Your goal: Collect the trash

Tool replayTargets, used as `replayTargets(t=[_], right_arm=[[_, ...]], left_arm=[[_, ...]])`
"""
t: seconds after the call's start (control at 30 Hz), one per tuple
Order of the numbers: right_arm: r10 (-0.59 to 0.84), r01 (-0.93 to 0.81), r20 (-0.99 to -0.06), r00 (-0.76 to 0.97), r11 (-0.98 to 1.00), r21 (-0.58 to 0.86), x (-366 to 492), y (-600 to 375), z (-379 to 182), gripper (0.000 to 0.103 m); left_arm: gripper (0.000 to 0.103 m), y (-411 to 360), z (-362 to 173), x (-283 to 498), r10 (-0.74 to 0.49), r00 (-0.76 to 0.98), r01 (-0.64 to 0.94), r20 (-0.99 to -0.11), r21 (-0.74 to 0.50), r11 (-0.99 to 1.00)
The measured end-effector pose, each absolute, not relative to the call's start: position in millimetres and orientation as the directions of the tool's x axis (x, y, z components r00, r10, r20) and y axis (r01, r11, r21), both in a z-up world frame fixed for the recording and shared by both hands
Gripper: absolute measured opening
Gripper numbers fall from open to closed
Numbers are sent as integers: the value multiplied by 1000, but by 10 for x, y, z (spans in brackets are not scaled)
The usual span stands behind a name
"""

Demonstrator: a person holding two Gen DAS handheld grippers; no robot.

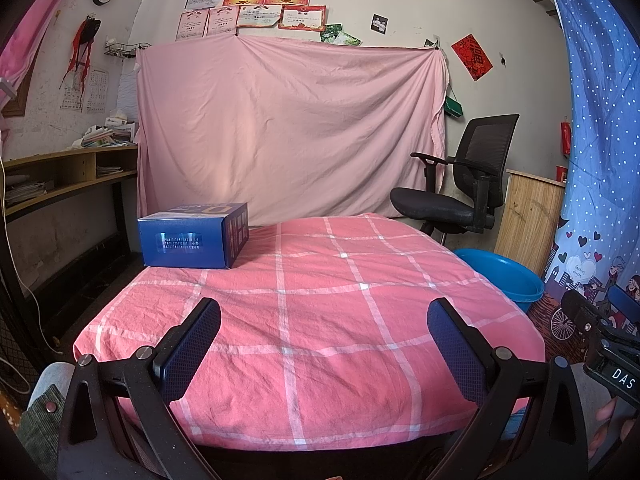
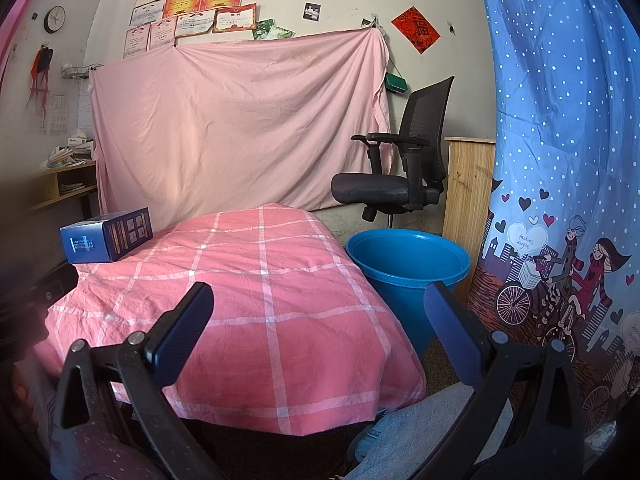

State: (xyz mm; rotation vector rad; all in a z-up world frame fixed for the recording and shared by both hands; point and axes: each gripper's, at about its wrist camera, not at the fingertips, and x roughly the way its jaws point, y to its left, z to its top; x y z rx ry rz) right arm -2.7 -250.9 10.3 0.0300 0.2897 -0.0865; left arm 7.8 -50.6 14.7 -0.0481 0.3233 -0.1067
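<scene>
The left gripper (image 1: 324,344) hangs over the near edge of the table, its two dark padded fingers (image 1: 192,348) spread wide with nothing between them. The right gripper (image 2: 320,332) is just as wide apart and just as empty, poised above the near right corner of the same table. Under and ahead of both lies a pink checked cloth (image 1: 320,300) that covers the whole table top and drapes over its front edge. Ahead of the left gripper and off to its left, at the far left corner of the cloth, a blue cardboard box (image 1: 192,236) lies on its side; from the right gripper it is far ahead and well to the left (image 2: 106,236). Just ahead of the right gripper's right finger, on the floor beside the table, stands a blue plastic bucket (image 2: 408,256), open at the top. Beyond the bucket is a black office chair (image 2: 400,176), and behind the table hangs a pink sheet (image 1: 288,128).
</scene>
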Motion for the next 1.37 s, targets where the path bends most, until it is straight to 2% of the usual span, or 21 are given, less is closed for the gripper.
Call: replayTargets(t=[1.37], right_arm=[[-76,83,-298,951,996,11,-3,-2421,63,103]], left_arm=[[101,-563,109,95,-106,939,108,-327,-14,994]])
